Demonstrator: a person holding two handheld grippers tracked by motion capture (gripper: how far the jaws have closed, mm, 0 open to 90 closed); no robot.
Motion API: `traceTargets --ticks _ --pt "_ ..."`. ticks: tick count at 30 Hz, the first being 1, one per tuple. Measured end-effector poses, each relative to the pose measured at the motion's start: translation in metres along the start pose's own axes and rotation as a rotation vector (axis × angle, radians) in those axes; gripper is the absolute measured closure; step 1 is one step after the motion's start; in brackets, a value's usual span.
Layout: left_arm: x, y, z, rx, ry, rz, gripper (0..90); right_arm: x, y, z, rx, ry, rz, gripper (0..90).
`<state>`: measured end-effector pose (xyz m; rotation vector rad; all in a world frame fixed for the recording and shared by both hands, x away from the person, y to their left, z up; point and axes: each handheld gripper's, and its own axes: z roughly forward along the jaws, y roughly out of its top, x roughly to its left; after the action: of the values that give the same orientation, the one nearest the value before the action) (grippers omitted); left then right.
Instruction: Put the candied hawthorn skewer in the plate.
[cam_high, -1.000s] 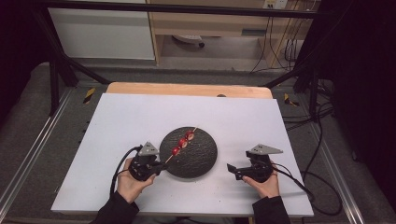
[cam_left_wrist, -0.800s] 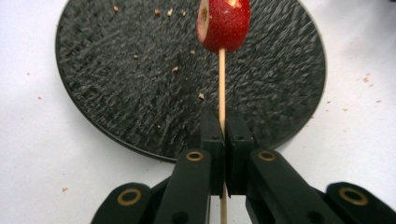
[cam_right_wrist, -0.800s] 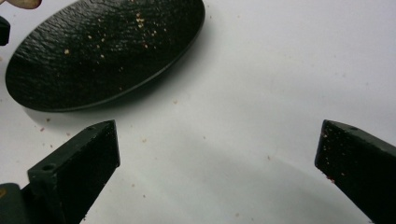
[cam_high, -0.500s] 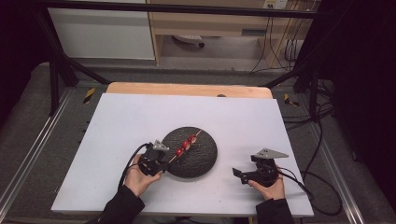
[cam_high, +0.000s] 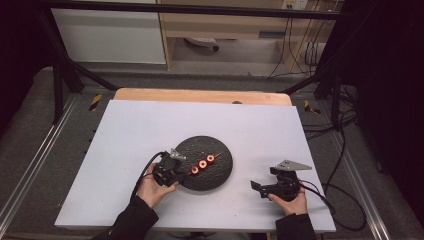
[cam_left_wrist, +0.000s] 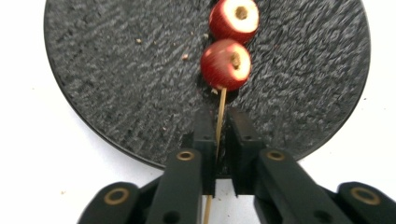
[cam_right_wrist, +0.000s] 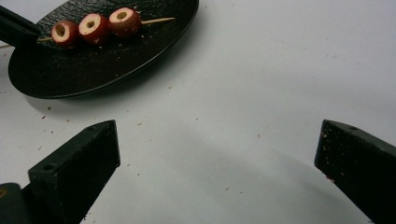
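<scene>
- The skewer (cam_left_wrist: 219, 116), a thin wooden stick threaded through three red fruit pieces with pale cored centres, lies on the black plate (cam_high: 220, 172) near the middle of the white surface (cam_high: 150, 125).
- In the high view the fruit (cam_high: 202, 164) sits in a short row across the plate's middle, and the stick's pointed end sticks out beyond the last piece, toward the plate's far right.
- The left tongs (cam_high: 183, 175) reach over the plate's near-left rim; the person's left hand (cam_high: 152, 187) holds them from below.
- In the left gripper view the stick's bare end runs straight between the two black jaws, which stand very close on either side of it with slim gaps showing; they have just been easing apart and do not look pressed on the wood.
- The nearest fruit piece (cam_left_wrist: 226, 64) sits just beyond the jaw tips, and the next piece (cam_left_wrist: 234, 18) touches it farther along the stick.
- The right tongs (cam_high: 256, 186) rest on the surface to the right of the plate, apart from it, held by the right hand (cam_high: 290, 200).
- Their jaws stand wide apart with only bare surface between them, speckled with small crumbs (cam_right_wrist: 196, 119).
- From the right gripper view the plate (cam_right_wrist: 140, 51) lies at upper left, all three fruit pieces (cam_right_wrist: 93, 25) in line on it.
</scene>
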<state>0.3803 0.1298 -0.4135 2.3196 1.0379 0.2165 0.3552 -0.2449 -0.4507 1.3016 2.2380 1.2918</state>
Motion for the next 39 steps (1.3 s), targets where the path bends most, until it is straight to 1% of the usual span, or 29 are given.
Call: traceTargets --ticks 3,5,7,9,10,11,13,14,17,19,22,26,29,32,35,39 --pt "0.002 -0.004 -0.01 -0.062 -0.011 0.03 71.7 -0.001 0.0 -0.002 -0.003 -0.001 0.002 0.7" --pt "0.005 -0.008 -0.017 -0.1 -0.011 0.051 62.8 -0.001 0.001 -0.003 -0.006 0.001 0.006 0.7" --pt "0.01 -0.012 -0.026 -0.126 -0.023 0.054 54.1 -0.001 0.001 -0.004 -0.013 -0.001 0.01 0.6" --pt "0.016 -0.017 -0.033 -0.142 -0.035 0.06 45.9 -0.002 0.001 -0.004 -0.011 0.001 0.008 0.5" --pt "0.019 -0.02 -0.036 -0.157 -0.037 0.071 43.3 -0.002 0.001 -0.005 -0.011 0.001 0.007 0.5" --pt "0.022 -0.024 -0.04 -0.161 -0.036 0.087 40.3 -0.002 0.001 -0.005 -0.012 0.0 0.004 0.5" --pt "0.028 -0.031 -0.045 -0.163 -0.034 0.095 34.4 -0.002 0.001 -0.005 -0.01 -0.001 0.004 0.5" --pt "0.031 -0.036 -0.047 -0.169 -0.037 0.089 31.0 -0.002 0.001 -0.005 -0.009 0.0 0.004 0.5" --pt "0.042 -0.051 -0.053 -0.199 -0.049 0.07 25.4 -0.002 0.001 -0.004 -0.008 0.0 0.005 0.5" --pt "0.049 -0.061 -0.055 -0.205 -0.058 0.048 21.9 -0.001 0.001 -0.005 -0.005 0.001 0.006 0.5" --pt "0.06 -0.074 -0.056 -0.207 -0.049 0.028 15.7 -0.002 0.001 -0.005 -0.006 0.0 0.002 0.5" --pt "0.07 -0.09 -0.057 -0.223 -0.043 -0.011 11.4 -0.002 0.001 -0.004 0.003 0.003 -0.005 0.5" --pt "0.075 -0.101 -0.057 -0.244 -0.017 -0.033 11.1 -0.001 0.0 -0.004 0.017 0.005 -0.023 0.5" --pt "0.079 -0.112 -0.058 -0.267 -0.019 -0.026 11.1 -0.001 -0.001 -0.003 0.029 0.017 -0.045 0.5" --pt "0.081 -0.12 -0.058 -0.266 -0.004 -0.006 10.9 0.0 -0.003 -0.002 0.039 0.017 -0.053 0.5" --pt "0.082 -0.126 -0.057 -0.274 -0.002 -0.008 10.9 0.0 -0.005 -0.003 0.042 0.017 -0.059 0.6"
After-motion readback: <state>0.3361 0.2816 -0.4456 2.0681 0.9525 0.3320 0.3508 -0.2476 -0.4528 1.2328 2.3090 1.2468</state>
